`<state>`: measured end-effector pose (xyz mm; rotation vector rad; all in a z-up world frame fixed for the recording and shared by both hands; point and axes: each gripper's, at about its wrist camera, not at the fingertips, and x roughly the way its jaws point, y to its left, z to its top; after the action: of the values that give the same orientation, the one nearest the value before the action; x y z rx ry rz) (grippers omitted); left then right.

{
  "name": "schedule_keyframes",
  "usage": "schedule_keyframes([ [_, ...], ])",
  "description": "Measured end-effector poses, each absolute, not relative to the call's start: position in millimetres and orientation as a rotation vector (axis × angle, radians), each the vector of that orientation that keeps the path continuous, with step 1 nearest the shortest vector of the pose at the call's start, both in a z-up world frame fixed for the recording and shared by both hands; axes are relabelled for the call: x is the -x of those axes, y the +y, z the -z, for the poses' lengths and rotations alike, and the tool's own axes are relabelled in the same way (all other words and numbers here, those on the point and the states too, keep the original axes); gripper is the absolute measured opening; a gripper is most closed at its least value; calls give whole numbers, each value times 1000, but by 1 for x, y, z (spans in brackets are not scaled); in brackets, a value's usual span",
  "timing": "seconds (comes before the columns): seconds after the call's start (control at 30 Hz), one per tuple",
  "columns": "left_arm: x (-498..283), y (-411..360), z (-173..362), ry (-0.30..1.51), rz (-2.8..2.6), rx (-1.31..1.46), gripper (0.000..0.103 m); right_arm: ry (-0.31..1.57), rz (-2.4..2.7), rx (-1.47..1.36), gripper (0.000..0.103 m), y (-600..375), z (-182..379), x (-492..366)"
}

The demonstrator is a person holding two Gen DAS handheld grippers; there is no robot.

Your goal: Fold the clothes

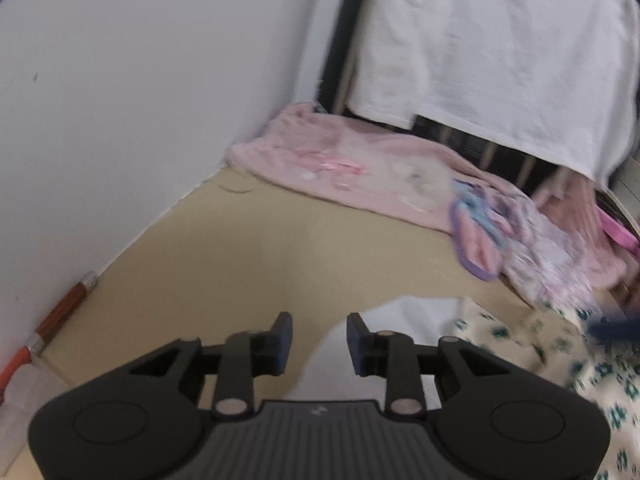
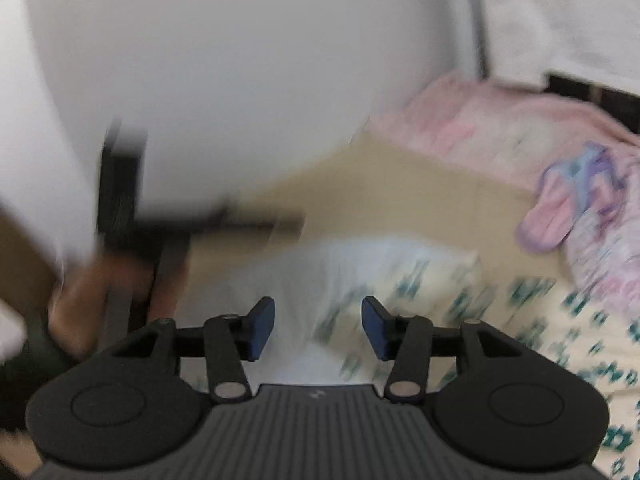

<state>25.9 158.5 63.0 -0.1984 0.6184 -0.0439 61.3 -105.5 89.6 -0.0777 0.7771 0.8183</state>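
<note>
Left wrist view showed the left hand-held gripper [image 1: 319, 334] with its blue-padded fingers spread apart and nothing between them, hovering above a tan worktop [image 1: 248, 256]. Just ahead of it and to the right lay a cream garment with a green print [image 1: 560, 360], its white inner side [image 1: 360, 356] turned up beneath the right finger. Farther back, a pink garment [image 1: 340, 160] rested flat against the white wall [image 1: 120, 100], and a purple-trimmed piece [image 1: 480, 240] sat on patterned clothes at the right. A white cloth [image 1: 500, 48] hung over a dark rail behind.

In the blurred right wrist view, the right hand-held gripper [image 2: 318, 328] also stood open and empty, directly over the same printed garment [image 2: 440, 292]. The left gripper appeared as a dark smear at the left edge.
</note>
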Motion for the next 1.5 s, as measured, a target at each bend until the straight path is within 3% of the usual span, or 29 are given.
schedule_keyframes([
  [0.13, -9, 143, -69, 617, 122, 164, 34, 858, -625, 72, 48, -94, -79, -133],
  [0.17, -6, 138, -69, 619, 139, 156, 34, 878, -576, 70, 41, -92, -77, -152],
  [0.23, 2, 130, -67, 627, 175, 149, 34, 945, -516, 127, 39, -76, -60, -175],
  [0.33, 11, 123, -61, 642, 221, 152, 34, 1015, -475, 227, 25, -56, -38, -192],
  [0.37, 13, 121, -59, 647, 234, 151, 35, 1005, -494, 233, 9, -54, -39, -191],
  [0.4, 15, 119, -56, 653, 245, 150, 35, 988, -535, 243, 4, -50, -40, -190],
  [0.57, 8, 104, -51, 679, 270, 147, 36, 563, -1066, 515, 3, 8, -64, -143],
  [0.67, -3, 96, -48, 712, 276, 138, 44, 510, -1089, 568, 5, 53, -71, -141],
  [0.7, -7, 97, -46, 724, 253, 142, 45, 508, -1064, 598, 9, 64, -71, -143],
  [0.77, -16, 100, -41, 750, 205, 153, 45, 528, -976, 592, 31, 57, -76, -153],
  [0.83, -24, 108, -36, 777, 178, 171, 45, 528, -897, 533, 45, 31, -88, -162],
  [0.9, -28, 118, -37, 783, 184, 187, 47, 507, -824, 412, 45, -21, -106, -163],
  [0.97, -35, 125, -37, 784, 177, 198, 59, 548, -757, 312, 45, -73, -110, -156],
  [1.1, -57, 133, -36, 795, 156, 218, 63, 673, -681, 219, 44, -141, -82, -116],
  [1.17, -71, 134, -38, 810, 173, 239, 73, 656, -697, 250, 44, -140, -63, -91],
  [1.23, -82, 134, -39, 824, 157, 264, 73, 623, -704, 296, 44, -132, -47, -71],
  [1.3, -88, 137, -42, 846, 141, 289, 73, 607, -635, 362, 39, -114, -36, -71],
  [1.33, -88, 143, -44, 854, 123, 306, 73, 597, -591, 387, 28, -107, -33, -75],
  [1.37, -88, 150, -46, 856, 95, 321, 73, 597, -571, 395, 6, -103, -31, -78],
  [1.5, -97, 171, -49, 881, 18, 353, 72, 680, -643, 388, 3, -100, -25, -80],
])
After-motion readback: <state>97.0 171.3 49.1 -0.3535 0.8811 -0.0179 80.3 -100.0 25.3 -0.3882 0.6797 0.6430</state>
